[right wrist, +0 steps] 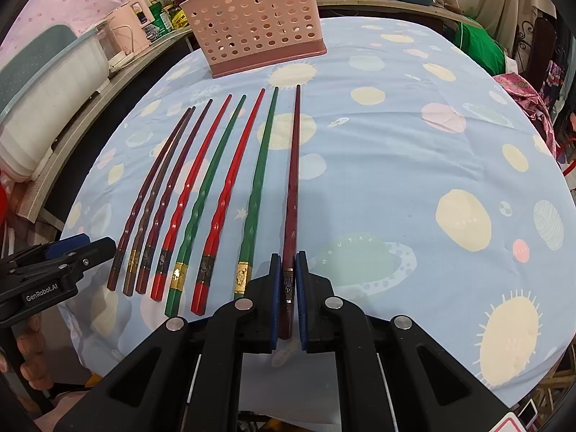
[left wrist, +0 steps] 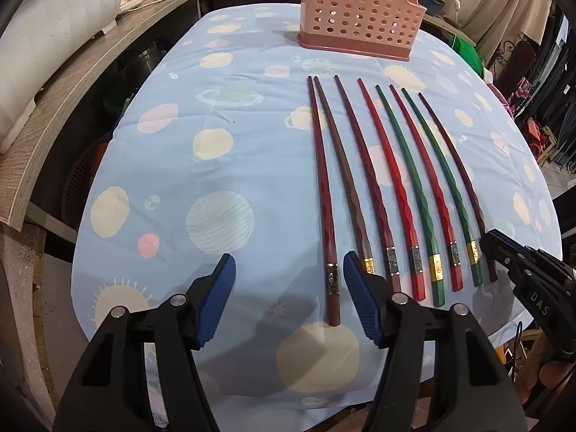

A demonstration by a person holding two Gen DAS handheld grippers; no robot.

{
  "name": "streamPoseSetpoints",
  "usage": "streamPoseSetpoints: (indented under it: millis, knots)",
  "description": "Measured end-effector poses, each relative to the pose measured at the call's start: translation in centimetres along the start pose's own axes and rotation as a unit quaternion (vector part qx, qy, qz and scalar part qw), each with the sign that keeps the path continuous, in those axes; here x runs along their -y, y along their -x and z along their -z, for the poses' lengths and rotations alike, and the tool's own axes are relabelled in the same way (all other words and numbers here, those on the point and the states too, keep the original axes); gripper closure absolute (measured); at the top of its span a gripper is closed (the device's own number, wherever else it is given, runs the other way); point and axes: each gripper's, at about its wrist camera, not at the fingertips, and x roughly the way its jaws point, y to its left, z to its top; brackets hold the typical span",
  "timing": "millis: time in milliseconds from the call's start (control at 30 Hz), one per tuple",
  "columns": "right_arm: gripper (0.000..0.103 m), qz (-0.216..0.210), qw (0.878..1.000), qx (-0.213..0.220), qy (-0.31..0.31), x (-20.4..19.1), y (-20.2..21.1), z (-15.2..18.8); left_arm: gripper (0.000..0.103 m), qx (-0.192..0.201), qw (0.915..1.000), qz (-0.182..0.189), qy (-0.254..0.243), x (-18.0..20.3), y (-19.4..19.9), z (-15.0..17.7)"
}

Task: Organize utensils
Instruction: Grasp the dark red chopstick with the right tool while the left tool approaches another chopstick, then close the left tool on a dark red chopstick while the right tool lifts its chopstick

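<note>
We see eight chopsticks laid side by side on a table under a pale blue planet-print tablecloth (left wrist: 223, 108), their thick banded ends toward us and their tips fanning toward 12 o'clock. A pink perforated utensil holder (left wrist: 360, 10) stands upright beyond the tips, at about 12 o'clock, well apart from them.

Our left gripper (left wrist: 289, 270) hangs with its jaws roughly half spread. The leftmost dark red chopstick (left wrist: 325, 194) lies between the blue pads (left wrist: 360, 298), close to the pad at 3 o'clock, but neither pad presses on it; its butt end rests flat on the cloth. Just beside it at 3 o'clock lies a brown chopstick (left wrist: 342, 165) with a gold band.

Our right gripper (right wrist: 288, 270) has its jaws drawn almost together on the rightmost dark maroon chopstick (right wrist: 293, 180), the pads squeezing its banded thick end from both sides. The stick runs straight toward 12 o'clock, and from these views we cannot tell whether it is off the cloth. At its 9 o'clock lies a green chopstick (right wrist: 261, 165) with a gold band, then a red chopstick (right wrist: 234, 180), both untouched.

In the right wrist view, fingers of a hand (right wrist: 30, 352) show at 8 o'clock beneath the left gripper's body.
</note>
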Motion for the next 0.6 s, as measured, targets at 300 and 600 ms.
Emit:
streamPoseSetpoints:
  millis: [300,600]
  knots:
    - [0.095,-0.001,1.000,0.000,-0.001,0.00,0.02,0.00,0.055,-0.017,0.9998,0.010,0.000,0.21,-0.81,0.40]
    - [0.095,0.000,1.000,0.000,-0.001,-0.01,0.02,0.02,0.077,-0.017,0.9997,0.011,-0.013,0.71,-0.80,0.54]
